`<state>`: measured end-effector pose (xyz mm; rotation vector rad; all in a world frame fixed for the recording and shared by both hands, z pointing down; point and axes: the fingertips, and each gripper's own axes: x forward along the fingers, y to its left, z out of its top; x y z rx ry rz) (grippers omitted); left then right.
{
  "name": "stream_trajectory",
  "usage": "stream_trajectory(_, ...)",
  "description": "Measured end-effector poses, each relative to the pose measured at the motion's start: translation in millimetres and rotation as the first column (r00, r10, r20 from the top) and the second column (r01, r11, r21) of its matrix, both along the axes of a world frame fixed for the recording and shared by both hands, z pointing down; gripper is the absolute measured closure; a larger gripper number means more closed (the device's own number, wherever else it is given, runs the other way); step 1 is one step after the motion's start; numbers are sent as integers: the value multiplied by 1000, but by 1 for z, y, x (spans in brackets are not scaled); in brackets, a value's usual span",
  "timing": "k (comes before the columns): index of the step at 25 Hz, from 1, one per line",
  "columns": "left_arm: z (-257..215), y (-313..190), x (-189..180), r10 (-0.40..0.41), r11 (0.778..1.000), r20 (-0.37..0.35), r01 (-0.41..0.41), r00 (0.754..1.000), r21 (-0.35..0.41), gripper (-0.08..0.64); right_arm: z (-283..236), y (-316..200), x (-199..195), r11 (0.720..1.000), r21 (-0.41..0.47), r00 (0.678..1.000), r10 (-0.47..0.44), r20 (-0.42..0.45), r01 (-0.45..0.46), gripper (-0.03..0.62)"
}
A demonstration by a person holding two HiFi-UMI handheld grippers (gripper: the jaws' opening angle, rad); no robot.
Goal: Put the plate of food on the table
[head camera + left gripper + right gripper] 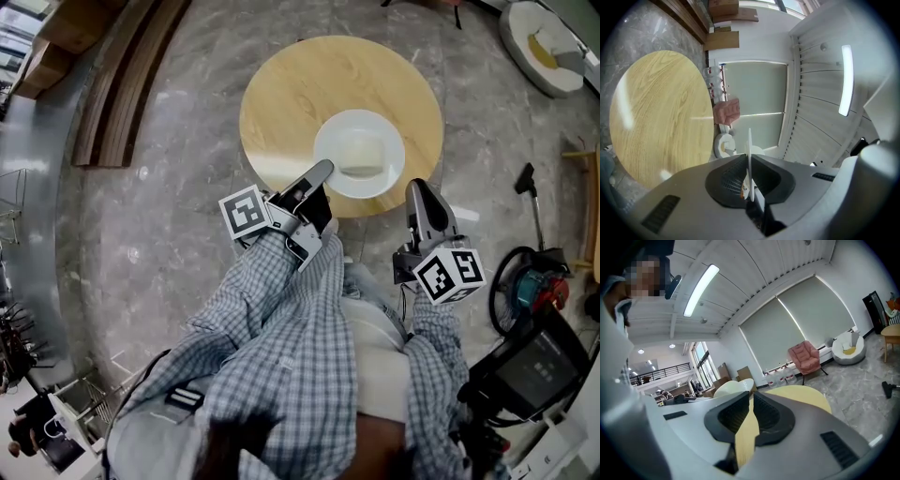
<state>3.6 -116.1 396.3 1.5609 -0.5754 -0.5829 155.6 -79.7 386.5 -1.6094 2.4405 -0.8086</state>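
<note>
White plate (359, 153) over the wooden table (281, 94) is being pinched by the left gripper (322, 171); right gripper (418, 190) hanging closed, empty

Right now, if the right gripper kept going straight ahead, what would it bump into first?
Probably the round table, dead ahead between its jaws; the plate sits just left of that line. Height is unclear.

No legible text or numbers appear anywhere.
</note>
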Motion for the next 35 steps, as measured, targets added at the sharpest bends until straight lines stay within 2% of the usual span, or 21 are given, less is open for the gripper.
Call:
stream_trajectory(3,-1,-9,0,7,1000,-2,-7,1000,7,538,-4,-10,-5,999,36,1000,1,-25,0,580)
stream_trajectory(7,-10,-14,-1,9,1000,2,-9,1000,20,538,-12,-14,-12,1000,22,1000,-10,-11,10,523)
stream_trajectory(12,-10,-12,-5,1,1000,-9,-1,1000,29,538,-8,-16,-14,999,-52,982,18,189,-8,520)
stream_trajectory(16,-4,-24,-13,-3,1000,-6,3,1000,22,538,-4,-31,-27,996,-85,958,18,287,7,520)
stream_trajectory(23,-3,-45,-21,3,1000,4,-3,1000,25,538,3,-52,-49,989,-135,955,-10,295,52,520)
stream_trajectory(30,15,-63,-17,20,1000,18,-20,1000,12,538,23,-73,-46,983,-171,943,-3,331,63,520)
stream_trajectory(35,22,-68,-17,28,1000,27,-28,999,-6,538,28,-79,-46,980,-191,949,11,315,52,520)
